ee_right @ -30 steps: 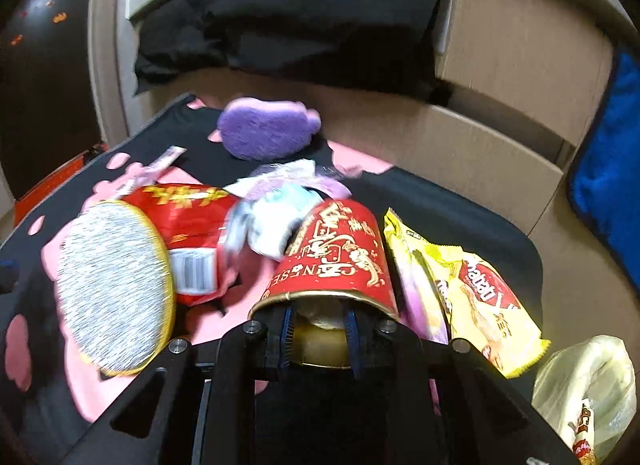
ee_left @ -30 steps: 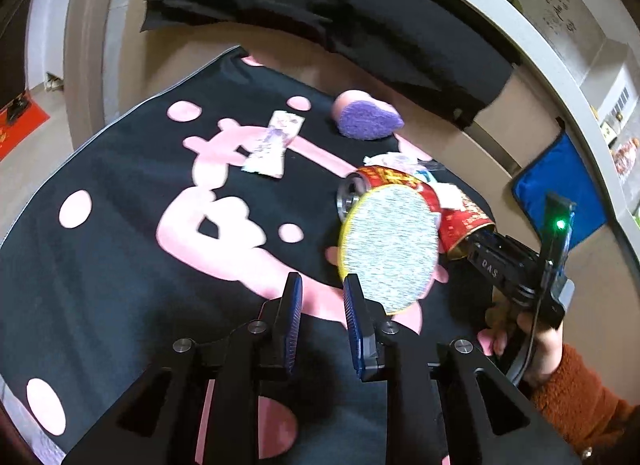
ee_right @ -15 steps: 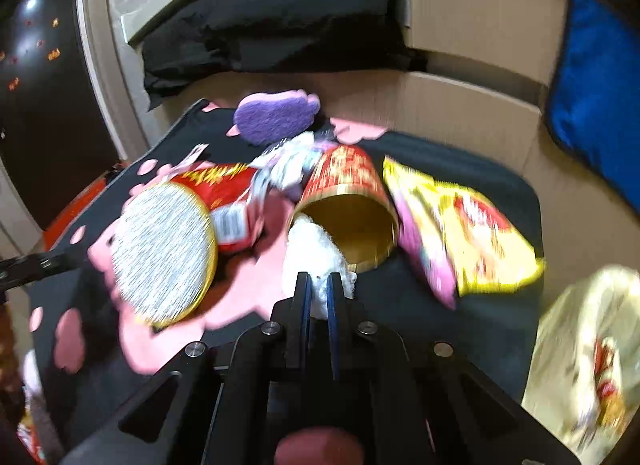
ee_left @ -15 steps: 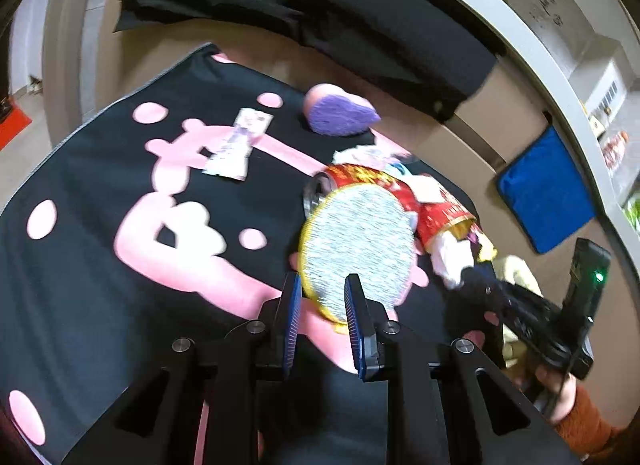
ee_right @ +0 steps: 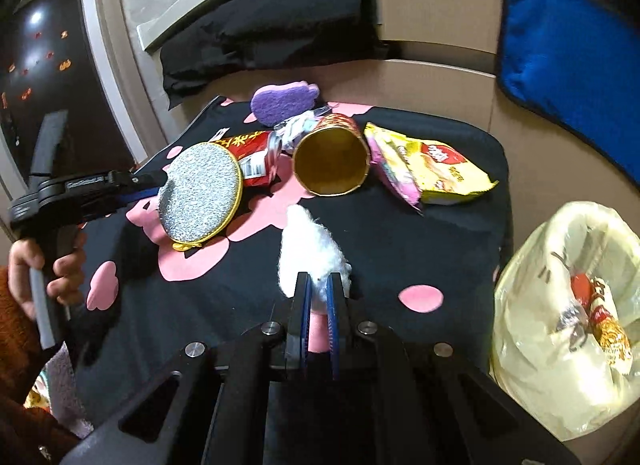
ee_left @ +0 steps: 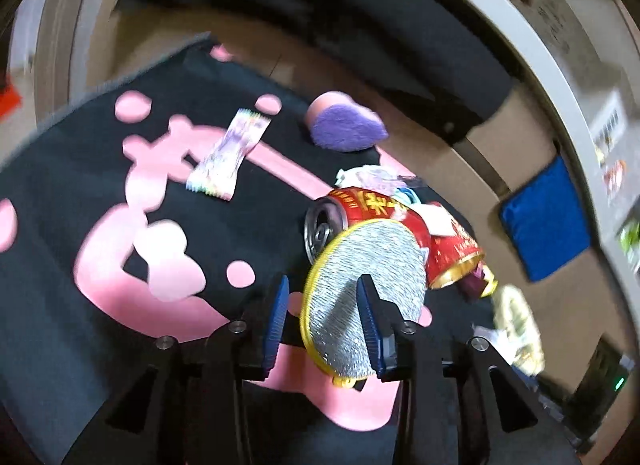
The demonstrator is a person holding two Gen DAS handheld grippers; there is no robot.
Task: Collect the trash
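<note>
right gripper (ee_right: 318,285) pinching a white fluffy wad (ee_right: 310,249) above the black-and-pink mat (ee_right: 420,233), yellowish trash bag (ee_right: 560,365) off at 3 o'clock, left gripper (ee_left: 322,319) spread, silver round pad (ee_left: 362,293) between its fingers, probably not gripped, red can (ee_left: 360,211) at 12 behind it

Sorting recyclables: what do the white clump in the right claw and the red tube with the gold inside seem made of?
White fluffy clump: probably cotton or fibre stuffing, matte, with wispy edges. Red printed tube: likely cardboard with a shiny gold foil lining, though thin metal is possible.
</note>
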